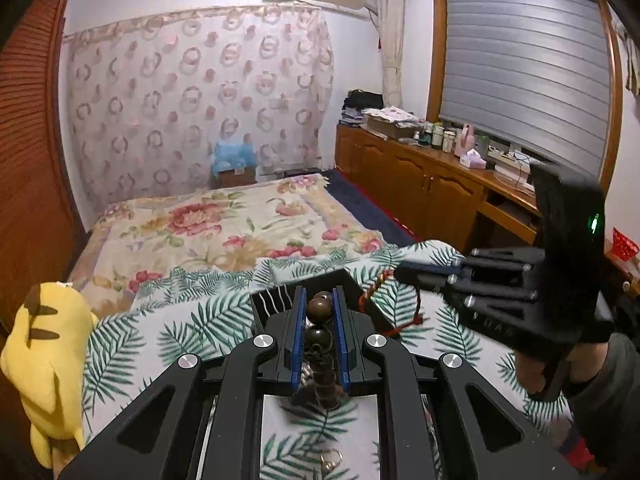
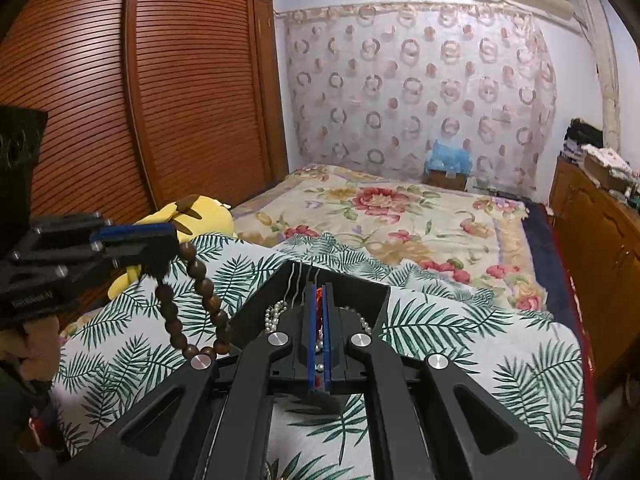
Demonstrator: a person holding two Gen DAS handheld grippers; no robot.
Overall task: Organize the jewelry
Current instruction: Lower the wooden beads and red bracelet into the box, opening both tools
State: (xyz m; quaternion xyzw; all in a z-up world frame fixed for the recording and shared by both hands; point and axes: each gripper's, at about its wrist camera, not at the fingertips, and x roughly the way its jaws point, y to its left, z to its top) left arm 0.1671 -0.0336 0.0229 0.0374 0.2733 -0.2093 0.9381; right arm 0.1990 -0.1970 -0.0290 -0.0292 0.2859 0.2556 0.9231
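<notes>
My left gripper (image 1: 319,300) is shut on a brown wooden bead bracelet (image 1: 319,310), which hangs as a loop in the right wrist view (image 2: 200,304) from that gripper (image 2: 160,254). My right gripper (image 2: 318,292) is shut on a red braided cord bracelet (image 2: 319,295); in the left wrist view the cord (image 1: 376,292) dangles from it (image 1: 404,274). Both are held above a black jewelry box (image 2: 372,292) on the palm-leaf cloth. A pearl necklace (image 2: 276,312) lies in the box.
A yellow plush toy (image 1: 44,356) lies at the bed's left edge. A ring (image 1: 331,459) lies on the leaf cloth (image 2: 480,340) near me. A floral blanket (image 1: 224,224) covers the bed beyond. Wooden cabinets (image 1: 432,188) stand at the right, a wardrobe (image 2: 160,100) at the left.
</notes>
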